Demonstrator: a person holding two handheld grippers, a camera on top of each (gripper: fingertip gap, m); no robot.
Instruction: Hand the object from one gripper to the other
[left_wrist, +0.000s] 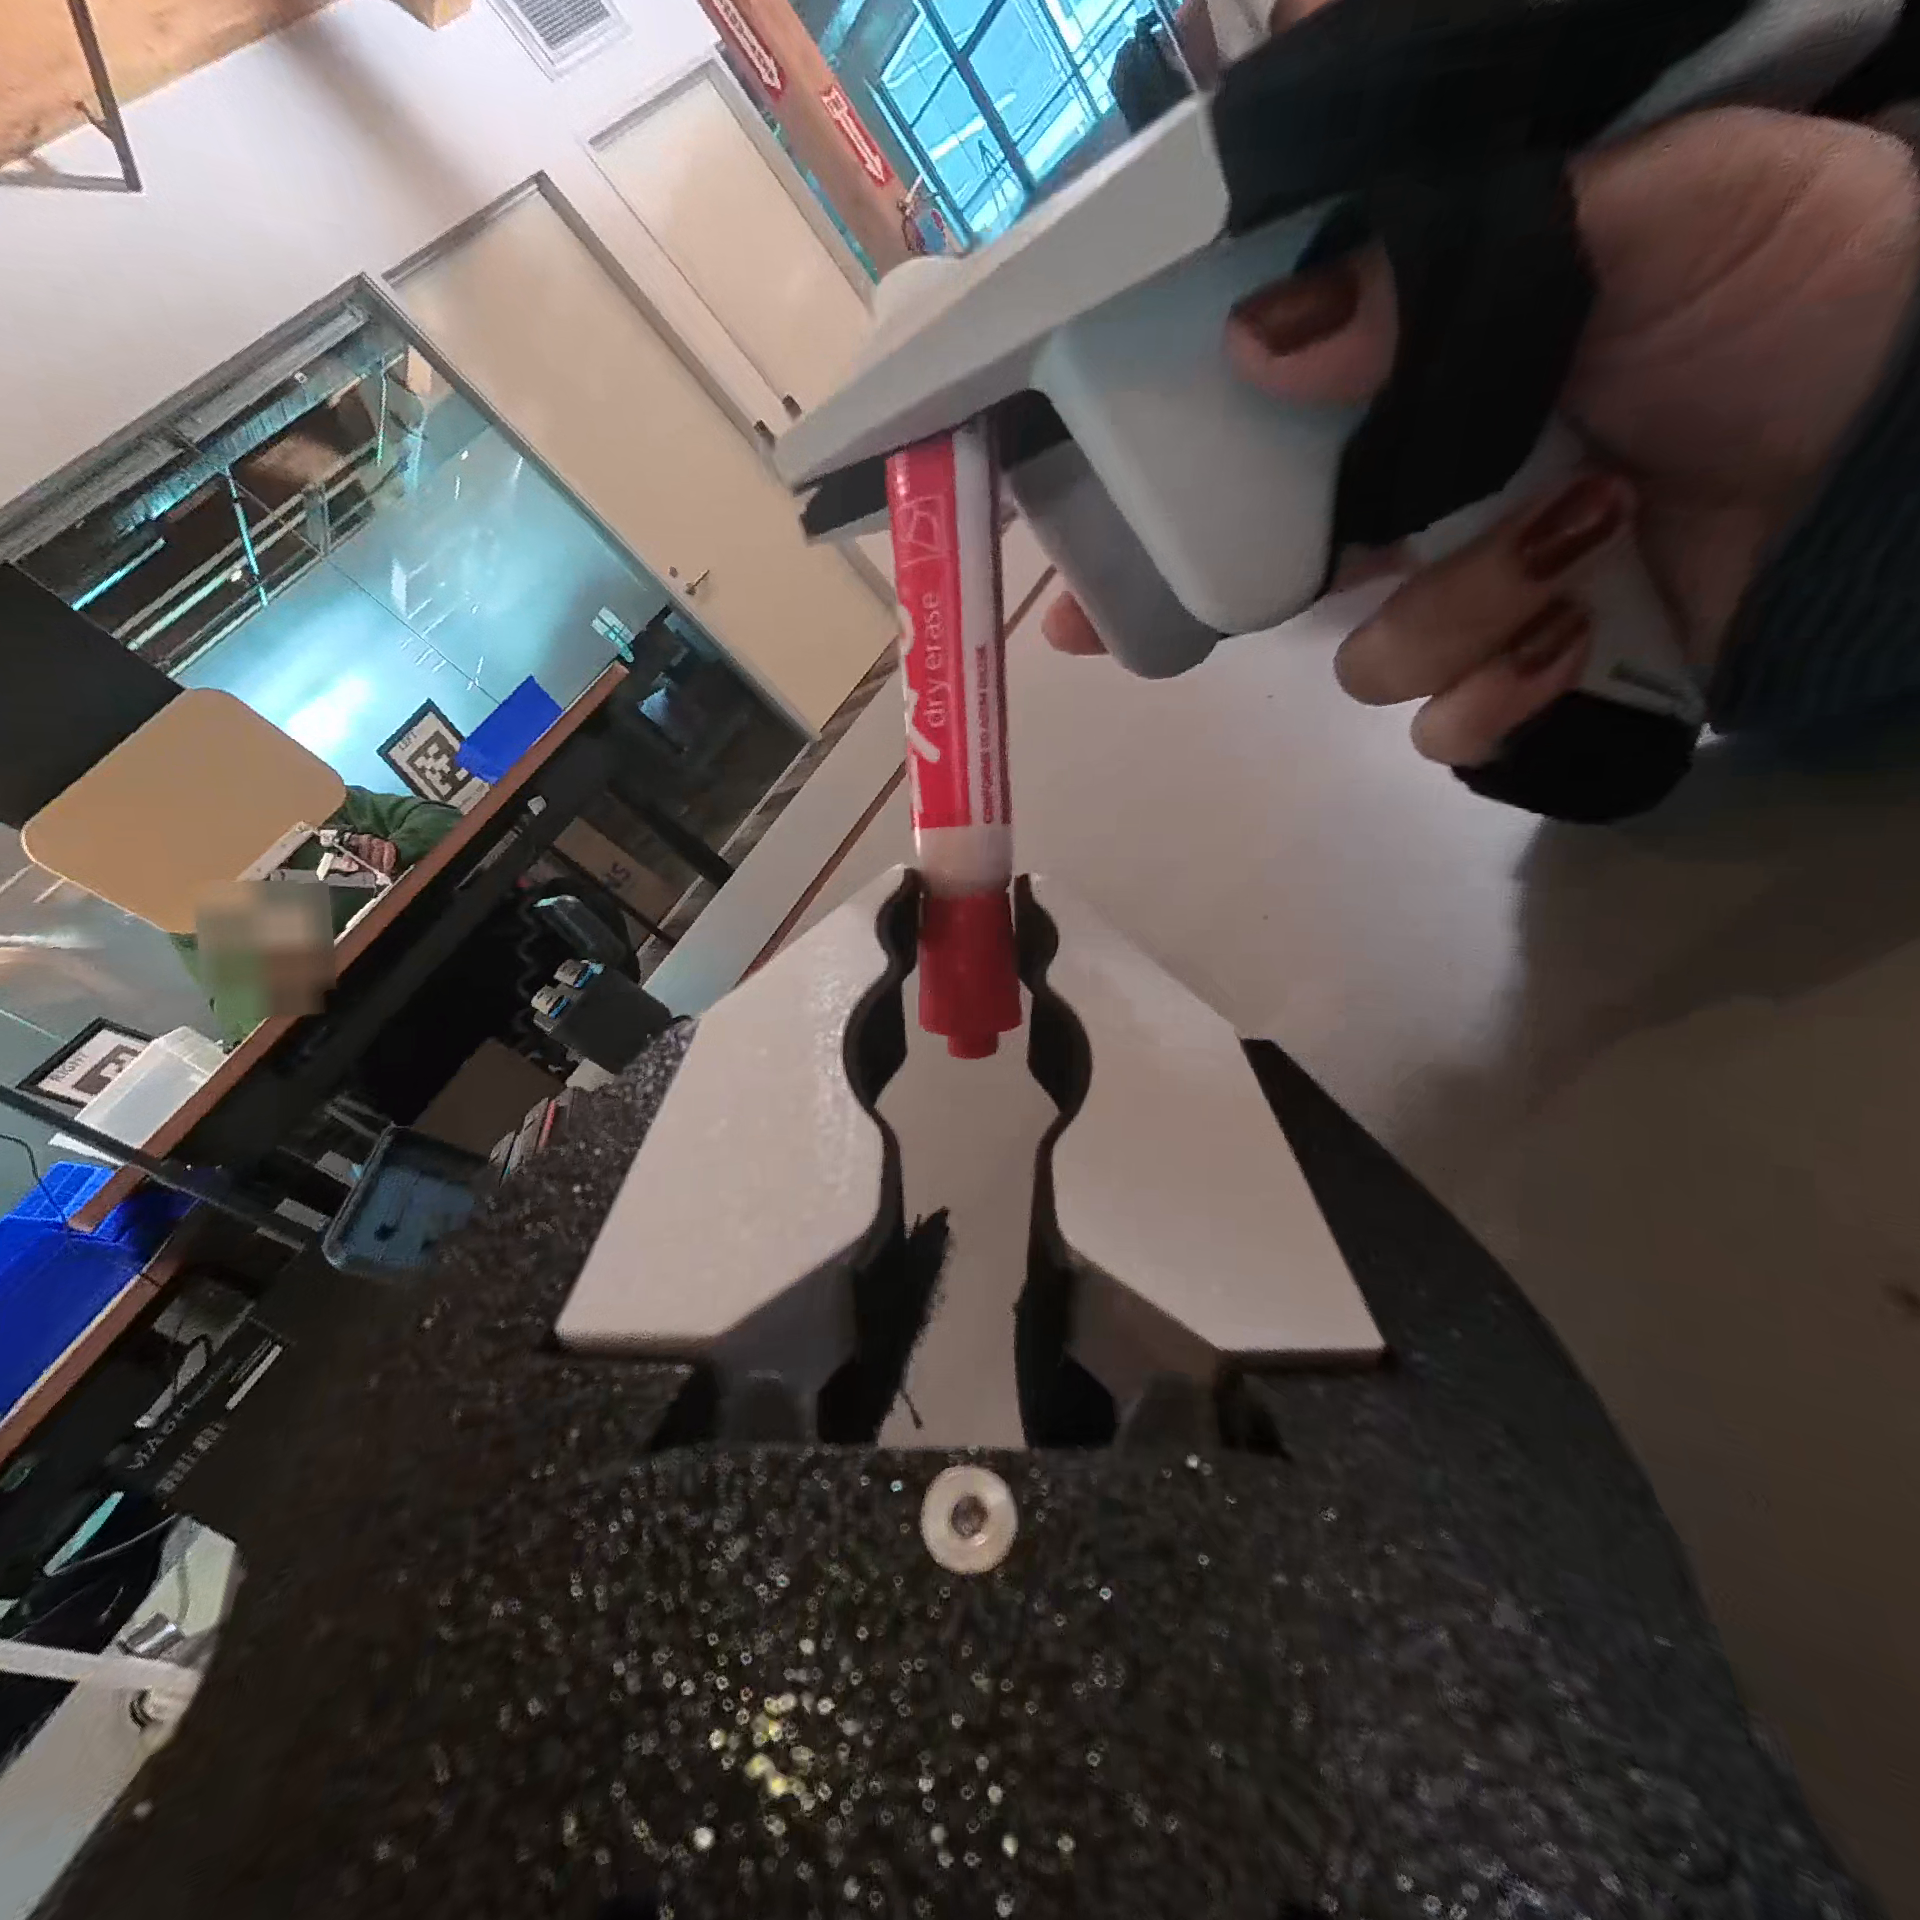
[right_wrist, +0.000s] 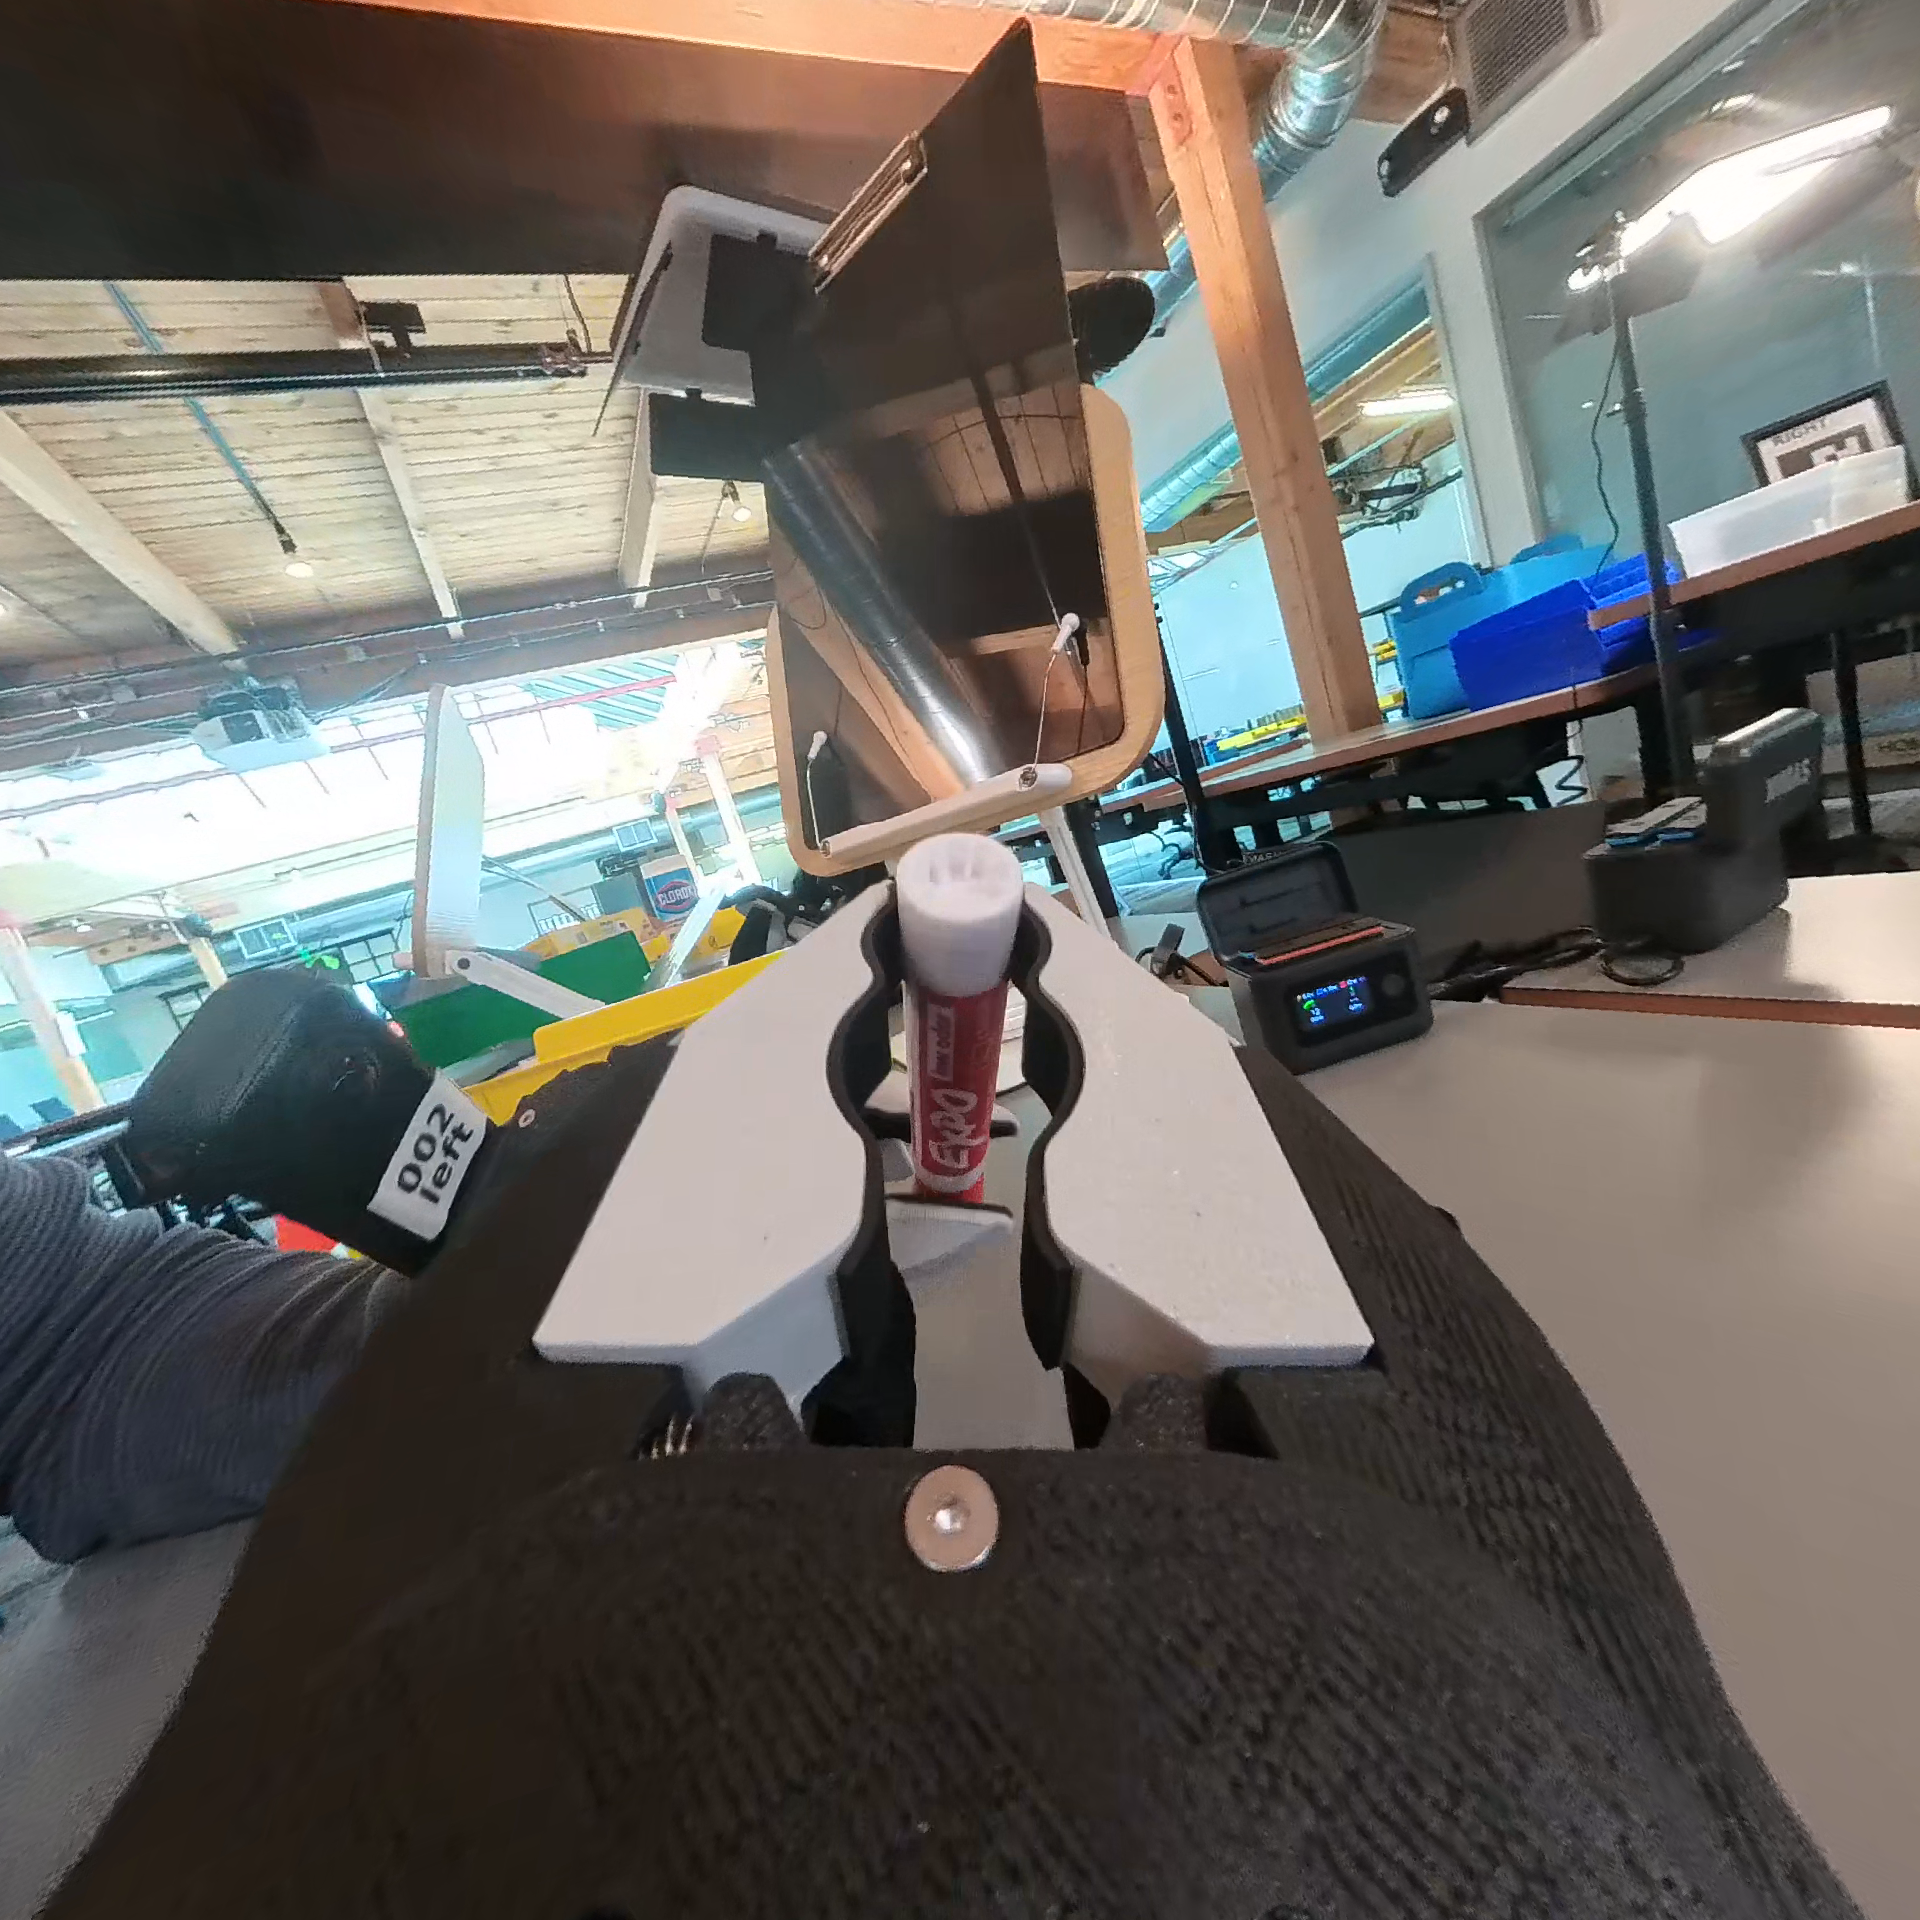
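Observation:
A red and white dry-erase marker (left_wrist: 951, 665) stands between both grippers above the pale table (left_wrist: 1299, 935). In the left wrist view my left gripper (left_wrist: 966, 904) is shut on its red cap end, and the cap tip pokes in between the fingers (left_wrist: 790, 1039). The right gripper (left_wrist: 961, 452), held by a gloved hand (left_wrist: 1621, 343), grips the marker's other end from above. In the right wrist view my right gripper (right_wrist: 958, 930) is shut on the marker (right_wrist: 956, 1070) near its white end. The left gripper's grey fingertips (right_wrist: 940, 1221) show below through the gap.
A wood-framed mirror on a stand (right_wrist: 966, 582) rises just beyond the right gripper. A black case with a small lit screen (right_wrist: 1335, 997) and a dark box (right_wrist: 1714, 842) sit on the table to the right. A yellow bin (right_wrist: 613, 1023) lies behind. A seated person (left_wrist: 384, 821) is at a far desk. The gap from one gripper's tips to the other's is roughly 7 cm.

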